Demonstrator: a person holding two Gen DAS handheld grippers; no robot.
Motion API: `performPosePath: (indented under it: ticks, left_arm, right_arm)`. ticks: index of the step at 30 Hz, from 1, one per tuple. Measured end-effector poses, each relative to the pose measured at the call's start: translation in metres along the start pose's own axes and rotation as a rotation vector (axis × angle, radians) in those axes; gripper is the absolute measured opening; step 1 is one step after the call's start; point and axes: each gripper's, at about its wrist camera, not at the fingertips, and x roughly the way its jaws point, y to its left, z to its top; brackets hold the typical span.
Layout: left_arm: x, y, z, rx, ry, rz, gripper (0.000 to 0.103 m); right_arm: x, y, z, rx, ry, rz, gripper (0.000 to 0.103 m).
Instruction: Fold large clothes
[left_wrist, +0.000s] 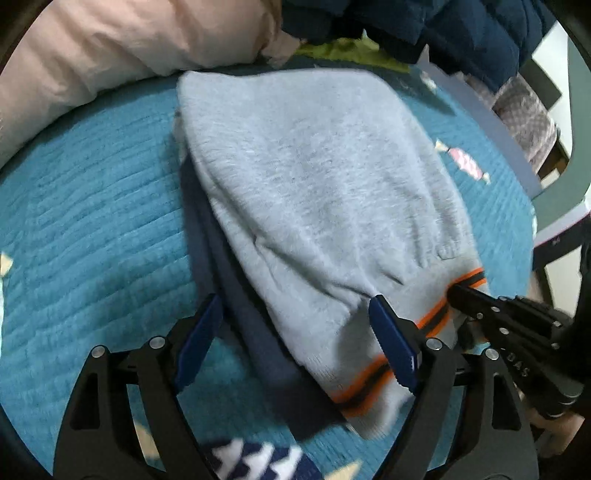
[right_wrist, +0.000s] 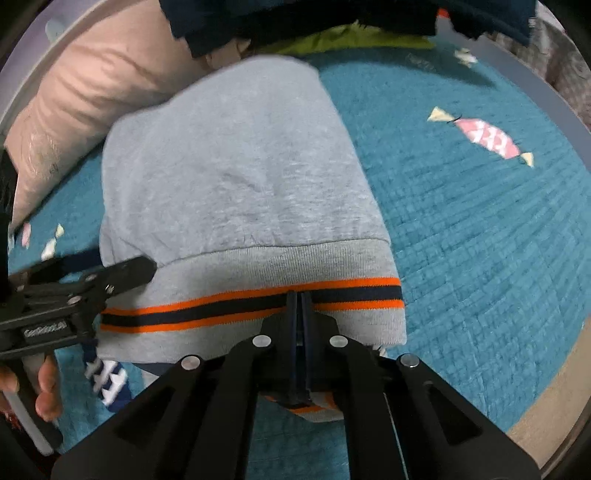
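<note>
Under everything I see a teal quilted bedspread (right_wrist: 461, 229) with stitched ridges. It carries candy-shaped patches — a pink one with cream ends (right_wrist: 485, 137) out to the right, and a navy-and-white one (left_wrist: 255, 463) at the near edge. A pale pink pillow (left_wrist: 122, 48) lies along the far left, resting on the spread. Behind it I make out a strip of lime-green fabric (right_wrist: 351, 38) and, above that, dark navy cloth (left_wrist: 461, 26) — too blurred to name. A checked grey fabric (left_wrist: 524, 118) shows at far right.
</note>
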Motion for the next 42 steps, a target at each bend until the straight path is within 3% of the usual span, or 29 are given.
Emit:
performPosePath:
  ticks: [6,10,12,13,15,20,26,34,37,42]
  left_arm:
    - [-0.07,0.007,-0.032,-0.039,-0.105,0.026,0.088]
    - [-0.133,0.018,-0.061,-0.058,-0.179,0.072,0.09]
    - [-0.165,0.026,-0.078,-0.073,-0.217,0.106,0.091]
    - [-0.184,0.031,-0.088,-0.081,-0.237,0.113,0.092]
    - [-0.215,0.035,-0.106,-0.075,-0.26,0.171,0.092]
    - [-0.298,0.047,-0.155,-0.069,-0.344,0.299,0.095]
    - [-0.378,0.048,-0.209,-0.07,-0.444,0.403,0.095]
    - [-0.459,0.044,-0.279,-0.091,-0.541,0.454,0.098]
    - [-0.481,0.039,-0.299,-0.089,-0.56,0.468,0.098]
    - [-0.516,0.031,-0.331,-0.109,-0.6,0.476,0.098]
  right_arm:
    - [-0.062,0.045,-0.015,-0.049,-0.11,0.041,0.009]
    - [-0.11,0.09,-0.037,-0.105,-0.163,0.025,0.034]
    - [-0.135,0.115,-0.049,-0.129,-0.196,0.014,0.05]
    - [-0.143,0.123,-0.053,-0.134,-0.206,0.008,0.063]
    - [-0.167,0.143,-0.065,-0.143,-0.243,0.007,0.065]
    - [-0.222,0.186,-0.101,-0.152,-0.288,-0.007,0.086]
    - [-0.276,0.226,-0.143,-0.176,-0.348,0.027,0.086]
    - [-0.339,0.265,-0.192,-0.205,-0.407,0.038,0.087]
    - [-0.36,0.273,-0.209,-0.215,-0.421,0.026,0.096]
    - [-0.399,0.283,-0.239,-0.235,-0.483,0.03,0.096]
